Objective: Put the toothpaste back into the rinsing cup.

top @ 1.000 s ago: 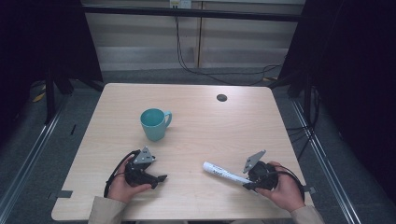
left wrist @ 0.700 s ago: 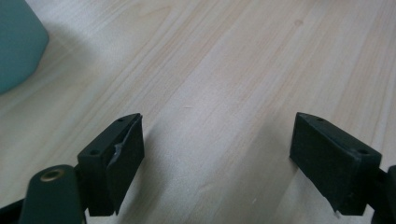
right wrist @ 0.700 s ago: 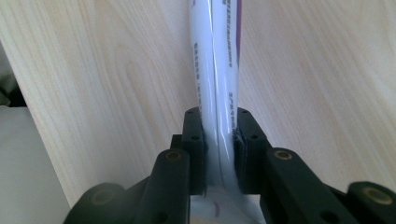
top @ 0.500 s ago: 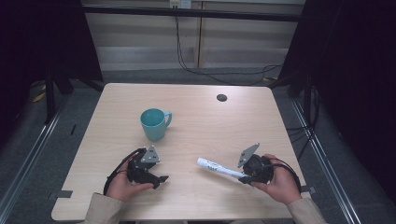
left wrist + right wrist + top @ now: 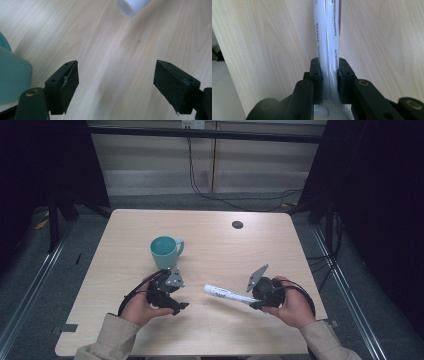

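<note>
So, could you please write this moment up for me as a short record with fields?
table: light wood table, with a dark round spot near its far edge
cup: teal mug, upright, handle turned to the right in the high view
left gripper: fingers apart, just been closing a little, nothing between them, near the mug
right gripper: shut on a white tube
tube: white tube, end pointing toward the left gripper

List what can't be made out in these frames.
- White tube: print too small in the high view; in the right gripper view its far end is cut by the top edge and its tail is hidden between the right gripper jaws.
- Teal mug: cut by the left edge in the left gripper view.
- Left gripper: jaws too small in the high view.
</note>
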A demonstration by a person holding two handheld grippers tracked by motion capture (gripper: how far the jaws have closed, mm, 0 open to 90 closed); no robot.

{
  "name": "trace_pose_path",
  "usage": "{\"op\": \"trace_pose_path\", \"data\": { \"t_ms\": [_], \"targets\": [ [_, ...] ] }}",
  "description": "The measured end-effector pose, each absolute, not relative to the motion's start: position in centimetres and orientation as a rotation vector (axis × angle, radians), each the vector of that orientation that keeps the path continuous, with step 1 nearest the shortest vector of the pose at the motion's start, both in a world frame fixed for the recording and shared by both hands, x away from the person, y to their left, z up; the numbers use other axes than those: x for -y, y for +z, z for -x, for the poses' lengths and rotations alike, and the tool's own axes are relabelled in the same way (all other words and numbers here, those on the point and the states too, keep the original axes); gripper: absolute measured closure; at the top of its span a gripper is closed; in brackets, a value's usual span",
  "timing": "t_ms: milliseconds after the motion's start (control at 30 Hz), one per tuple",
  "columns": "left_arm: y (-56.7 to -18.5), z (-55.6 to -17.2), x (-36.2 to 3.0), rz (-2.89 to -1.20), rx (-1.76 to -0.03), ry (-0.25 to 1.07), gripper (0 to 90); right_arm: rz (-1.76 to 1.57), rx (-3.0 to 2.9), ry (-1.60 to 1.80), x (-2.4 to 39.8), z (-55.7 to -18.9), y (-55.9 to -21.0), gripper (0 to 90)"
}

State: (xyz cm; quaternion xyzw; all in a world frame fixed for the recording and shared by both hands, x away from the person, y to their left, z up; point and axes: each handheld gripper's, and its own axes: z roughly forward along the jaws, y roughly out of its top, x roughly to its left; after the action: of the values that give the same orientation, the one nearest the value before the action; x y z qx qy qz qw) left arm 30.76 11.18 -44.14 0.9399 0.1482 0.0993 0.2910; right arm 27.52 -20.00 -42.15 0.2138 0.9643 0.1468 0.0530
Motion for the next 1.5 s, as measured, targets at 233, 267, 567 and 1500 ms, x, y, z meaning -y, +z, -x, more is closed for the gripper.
{"op": "trace_pose_path", "data": {
  "t_ms": [233, 267, 567, 1500],
  "targets": [
    [-42.4, -31.1, -9.4, -2.515, -0.335, 0.274, 20.8, -0.618, -2.949, 0.439, 19.2, -27.8, -41.9, 77.1],
    [-42.2, -31.1, -9.2, -2.518, -0.323, 0.282, 20.8, -0.614, -2.951, 0.442, 19.0, -27.9, -41.9, 77.1],
    [-41.2, -31.9, -7.5, -2.551, -0.278, 0.299, 20.8, -0.565, -2.955, 0.464, 17.5, -28.3, -41.8, 77.1],
    [-41.3, -31.4, -3.6, -2.61, -0.065, 0.276, 36.4, -0.515, -2.953, 0.517, 15.8, -29.4, -41.0, 77.1]
  ]
}}
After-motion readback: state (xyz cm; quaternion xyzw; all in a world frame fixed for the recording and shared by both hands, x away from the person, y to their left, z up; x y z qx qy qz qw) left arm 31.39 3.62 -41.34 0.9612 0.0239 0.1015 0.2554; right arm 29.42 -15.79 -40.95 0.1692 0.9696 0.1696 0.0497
